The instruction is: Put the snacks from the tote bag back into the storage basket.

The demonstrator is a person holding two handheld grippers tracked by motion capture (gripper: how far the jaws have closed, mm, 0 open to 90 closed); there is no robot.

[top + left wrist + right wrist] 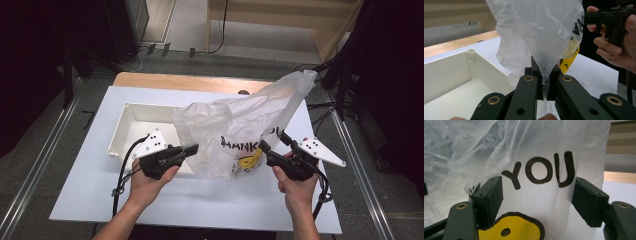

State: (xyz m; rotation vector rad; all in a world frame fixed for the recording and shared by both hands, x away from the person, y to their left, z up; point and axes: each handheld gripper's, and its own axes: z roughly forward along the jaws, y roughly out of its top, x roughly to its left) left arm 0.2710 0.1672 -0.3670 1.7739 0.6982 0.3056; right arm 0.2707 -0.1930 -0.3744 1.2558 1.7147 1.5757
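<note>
A translucent white plastic bag [240,120] with black letters and a yellow print [247,161] stands up over the right end of a white tray [135,120]. My left gripper [192,148] is at the bag's left side. In the left gripper view its jaws [543,72] are shut on a pinched fold of the bag [536,30]. My right gripper [272,140] is at the bag's right side. Its jaws [537,192] stand wide apart, with the bag's printed face [536,145] between them and slack.
The tray's left half [454,82] holds nothing. Tray and bag rest on a white board [200,200] over a wooden tabletop [175,80]. Metal rails [45,160] run along both sides, and cables lie on the floor behind.
</note>
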